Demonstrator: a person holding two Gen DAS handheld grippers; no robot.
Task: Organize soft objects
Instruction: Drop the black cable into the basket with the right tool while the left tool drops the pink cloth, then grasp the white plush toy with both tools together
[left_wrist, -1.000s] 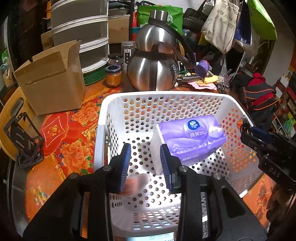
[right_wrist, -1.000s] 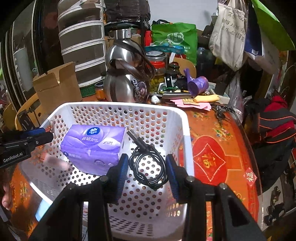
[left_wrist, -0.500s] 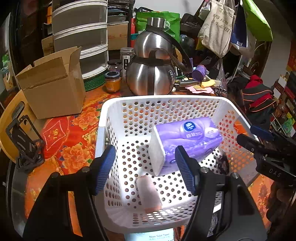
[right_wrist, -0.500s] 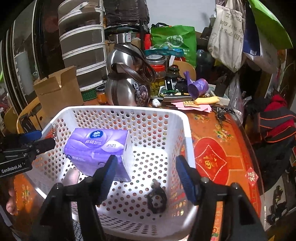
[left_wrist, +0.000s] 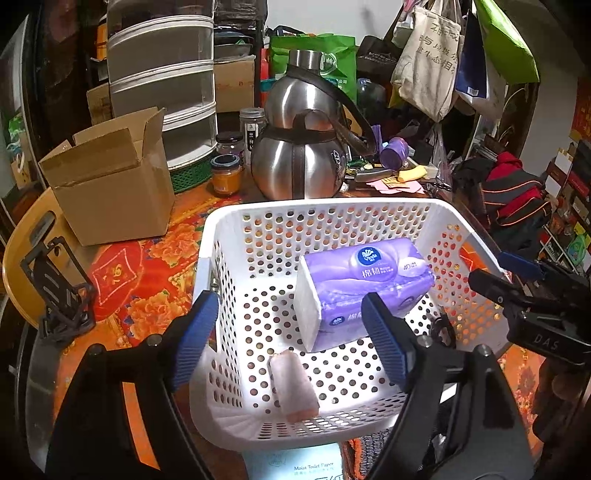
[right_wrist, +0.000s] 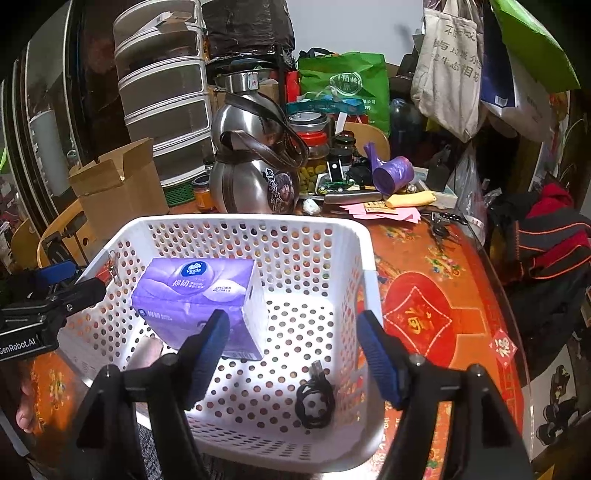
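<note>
A white perforated basket (left_wrist: 314, 212) (right_wrist: 369, 288) stands on the red floral table. Inside lie a purple tissue pack (left_wrist: 365, 291) (right_wrist: 199, 291), a small pink soft roll (left_wrist: 293, 384) (right_wrist: 146, 352) near the front wall, and a coiled black cable (right_wrist: 316, 400) (left_wrist: 443, 328). My left gripper (left_wrist: 288, 339) is open and empty, held above the basket's near side over the pink roll. My right gripper (right_wrist: 293, 356) is open and empty above the basket floor, with the cable just below it.
A cardboard box (left_wrist: 110, 177) stands left of the basket. A steel kettle (left_wrist: 303, 155) and jars (left_wrist: 225, 173) stand behind it. A wet-wipe pack (left_wrist: 295, 465) lies just in front of the basket. Clothes (right_wrist: 554, 229) and hanging bags (right_wrist: 450, 59) are at the right.
Both grippers opened wide and pulled back. The pink roll left my left gripper and now lies on the basket floor; the black cable left my right gripper and lies in the basket.
</note>
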